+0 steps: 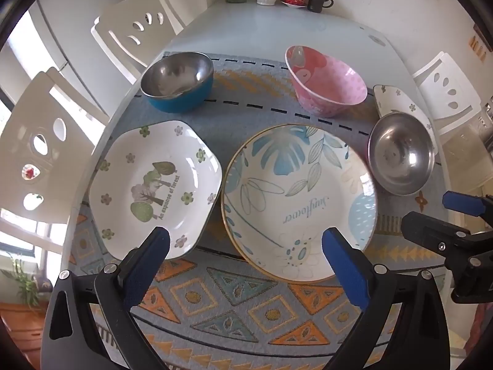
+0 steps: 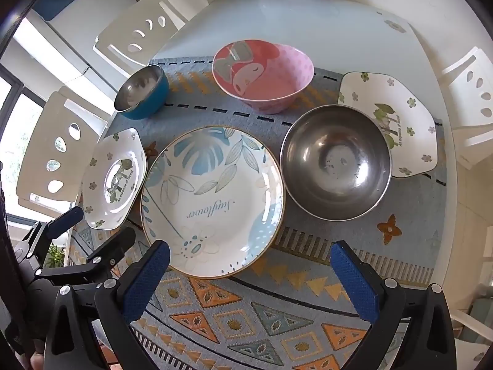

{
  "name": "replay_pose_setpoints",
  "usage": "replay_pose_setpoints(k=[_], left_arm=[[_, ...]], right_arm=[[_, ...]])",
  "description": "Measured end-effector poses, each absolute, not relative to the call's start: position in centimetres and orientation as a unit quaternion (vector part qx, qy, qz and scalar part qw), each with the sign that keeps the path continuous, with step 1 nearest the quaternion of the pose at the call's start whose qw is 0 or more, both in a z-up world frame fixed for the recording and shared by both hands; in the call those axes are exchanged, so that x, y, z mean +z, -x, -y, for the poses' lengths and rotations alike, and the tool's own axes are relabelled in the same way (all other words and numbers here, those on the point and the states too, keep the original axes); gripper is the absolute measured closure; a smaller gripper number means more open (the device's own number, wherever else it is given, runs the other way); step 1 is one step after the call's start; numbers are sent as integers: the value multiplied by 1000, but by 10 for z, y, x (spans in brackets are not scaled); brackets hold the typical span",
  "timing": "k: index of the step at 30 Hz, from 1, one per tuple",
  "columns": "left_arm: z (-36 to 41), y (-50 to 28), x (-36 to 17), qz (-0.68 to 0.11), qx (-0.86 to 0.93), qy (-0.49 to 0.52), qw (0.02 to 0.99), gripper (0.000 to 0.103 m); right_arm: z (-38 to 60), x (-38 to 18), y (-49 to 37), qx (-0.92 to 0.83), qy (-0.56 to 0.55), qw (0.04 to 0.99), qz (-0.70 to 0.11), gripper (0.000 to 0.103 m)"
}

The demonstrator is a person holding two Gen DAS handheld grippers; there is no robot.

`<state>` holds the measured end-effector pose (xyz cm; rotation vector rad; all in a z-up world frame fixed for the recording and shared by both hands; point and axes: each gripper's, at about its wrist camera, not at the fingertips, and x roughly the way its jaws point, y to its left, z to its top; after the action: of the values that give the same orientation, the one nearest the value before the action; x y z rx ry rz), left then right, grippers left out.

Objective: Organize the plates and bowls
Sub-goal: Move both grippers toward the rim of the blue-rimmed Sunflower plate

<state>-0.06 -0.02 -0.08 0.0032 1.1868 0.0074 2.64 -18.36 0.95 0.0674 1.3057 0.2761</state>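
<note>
- Six dishes on my mat (image 2: 308, 246): round plate (image 2: 212, 197) centre, steel bowl (image 2: 336, 160) just right of it.
- Left gripper (image 1: 246, 246) released, empty, above the plate's near rim.
- Right gripper (image 2: 249, 262) released, empty.

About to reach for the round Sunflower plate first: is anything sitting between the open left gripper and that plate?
Nothing visible. The left gripper hangs open above the Sunflower plate's near rim, with only patterned mat below. The square forest plate lies beside it, not in the way.
</note>
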Motion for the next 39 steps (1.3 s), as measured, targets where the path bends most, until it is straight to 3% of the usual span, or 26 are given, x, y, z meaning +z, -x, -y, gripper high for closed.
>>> replay_pose_setpoints(k=[39], left_arm=[[-20, -5, -10, -568, 3, 47, 822, 4]], right_arm=[[178, -5, -34, 122, -32, 773, -621, 0]])
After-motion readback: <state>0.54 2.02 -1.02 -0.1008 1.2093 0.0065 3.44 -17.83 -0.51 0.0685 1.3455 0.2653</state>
